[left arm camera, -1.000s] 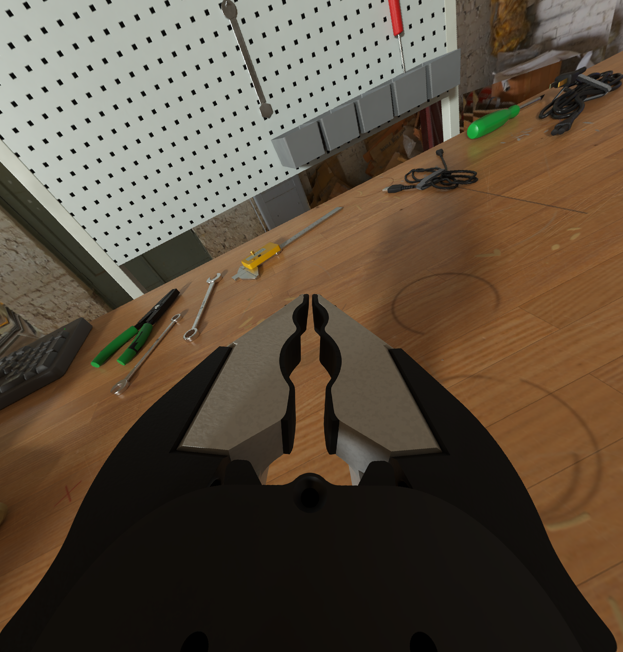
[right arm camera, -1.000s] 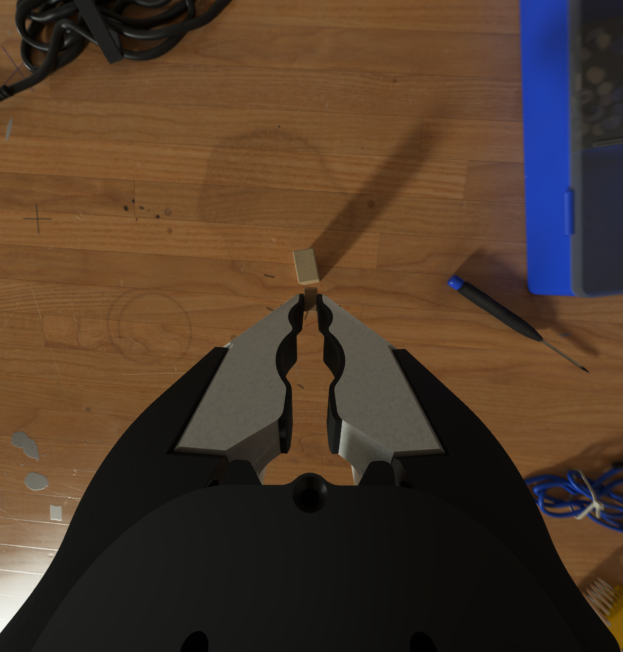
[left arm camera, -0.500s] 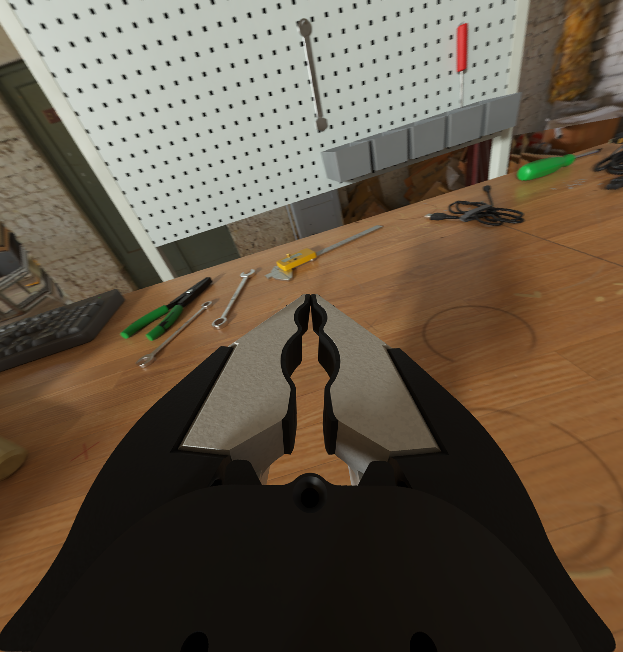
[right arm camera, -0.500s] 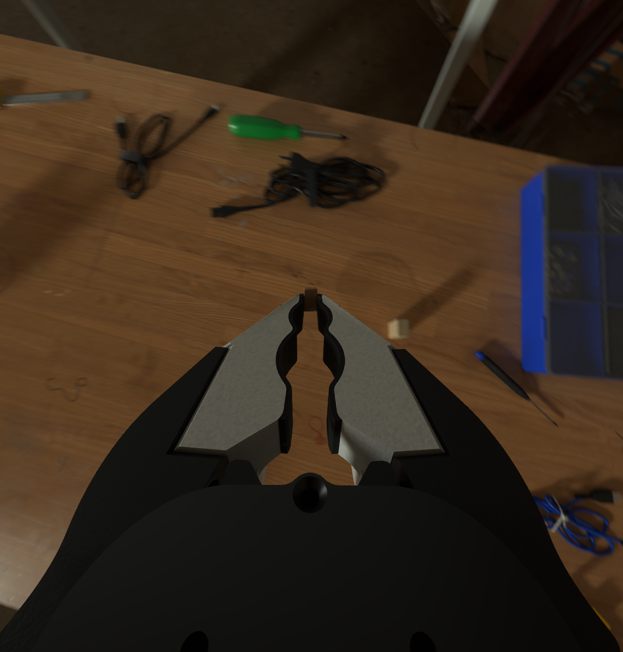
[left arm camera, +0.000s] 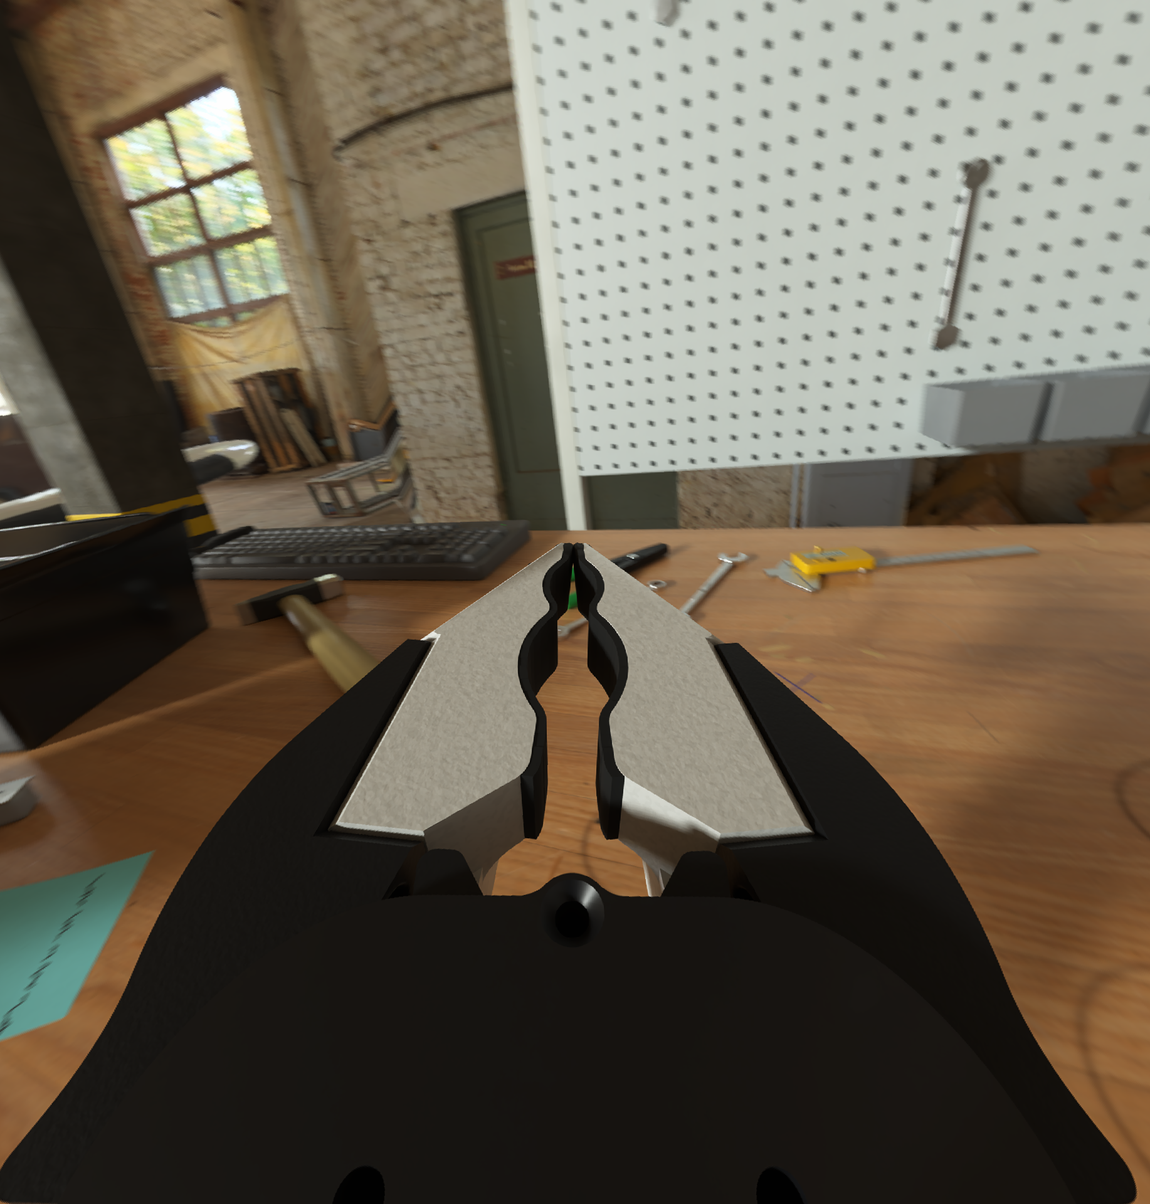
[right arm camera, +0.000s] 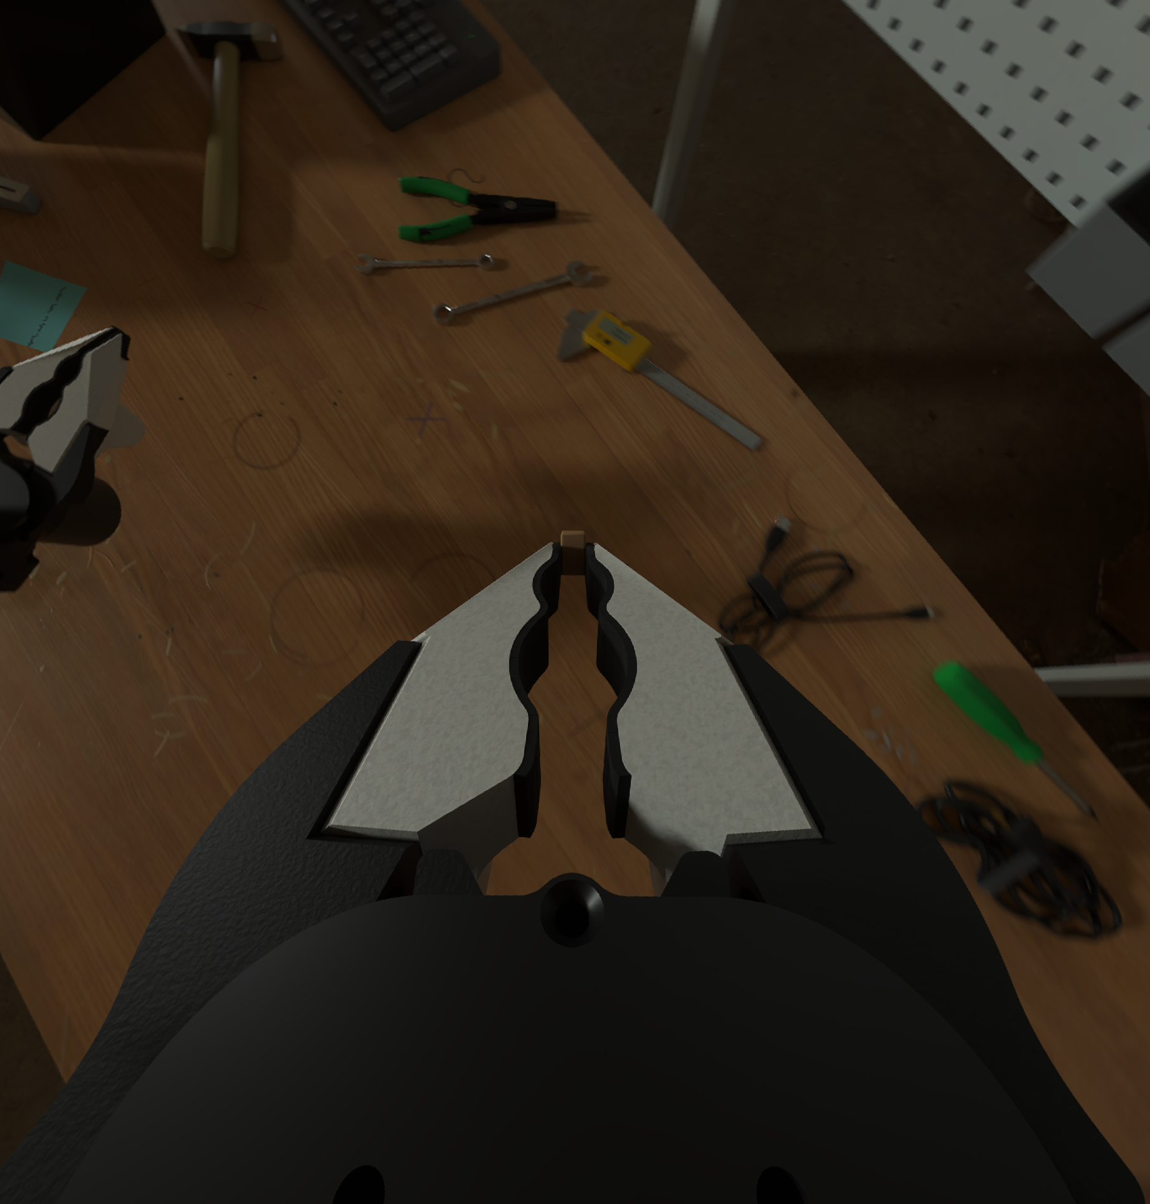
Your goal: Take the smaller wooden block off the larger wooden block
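My right gripper (right arm camera: 572, 554) is shut on the smaller wooden block (right arm camera: 572, 542), a small brown cube pinched between the fingertips, held high above the wooden workbench (right arm camera: 364, 521). The larger wooden block is not in either view. My left gripper (left arm camera: 574, 550) is shut and empty, level over the bench and facing the keyboard (left arm camera: 364, 552). It also shows at the left edge of the right wrist view (right arm camera: 113, 340).
On the bench lie a hammer (right arm camera: 220, 137), green-handled pliers (right arm camera: 474, 210), two wrenches (right arm camera: 507, 294), a yellow caliper (right arm camera: 615, 339), cables (right arm camera: 787, 589), a green screwdriver (right arm camera: 989, 723) and a teal note (right arm camera: 28, 313). A black box (left arm camera: 71, 619) stands left. The pegboard (left arm camera: 820, 228) rises behind.
The right gripper has swung left with the small block, and the larger block and blue box have left its view. The left gripper has turned left and levelled out.
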`<state>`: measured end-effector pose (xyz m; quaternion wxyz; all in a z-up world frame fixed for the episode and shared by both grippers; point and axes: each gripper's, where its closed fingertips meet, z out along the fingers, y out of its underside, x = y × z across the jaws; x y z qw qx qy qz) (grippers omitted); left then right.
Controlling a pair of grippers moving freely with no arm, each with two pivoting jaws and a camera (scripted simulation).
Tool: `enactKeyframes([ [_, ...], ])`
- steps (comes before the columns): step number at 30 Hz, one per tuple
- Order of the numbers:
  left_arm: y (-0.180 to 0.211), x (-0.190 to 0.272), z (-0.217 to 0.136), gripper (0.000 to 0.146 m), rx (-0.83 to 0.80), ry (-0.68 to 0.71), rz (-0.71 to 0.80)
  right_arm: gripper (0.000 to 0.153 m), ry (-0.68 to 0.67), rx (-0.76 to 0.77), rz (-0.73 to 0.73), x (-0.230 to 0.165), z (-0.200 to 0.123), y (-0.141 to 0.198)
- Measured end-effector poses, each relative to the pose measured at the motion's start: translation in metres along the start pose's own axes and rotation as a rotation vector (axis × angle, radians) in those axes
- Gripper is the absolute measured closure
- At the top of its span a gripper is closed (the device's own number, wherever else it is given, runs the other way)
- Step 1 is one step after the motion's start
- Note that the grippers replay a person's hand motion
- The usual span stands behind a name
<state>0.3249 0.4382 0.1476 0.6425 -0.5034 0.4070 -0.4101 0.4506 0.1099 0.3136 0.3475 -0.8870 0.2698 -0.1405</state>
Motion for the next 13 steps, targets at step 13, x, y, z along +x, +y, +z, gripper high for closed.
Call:
enactKeyframes([
  [13, -0.015, -0.066, -0.016, 0.146, 0.119, -0.205, -0.184, 0.146, -0.023, -0.099, 0.134, -0.066, 0.226, -0.051],
])
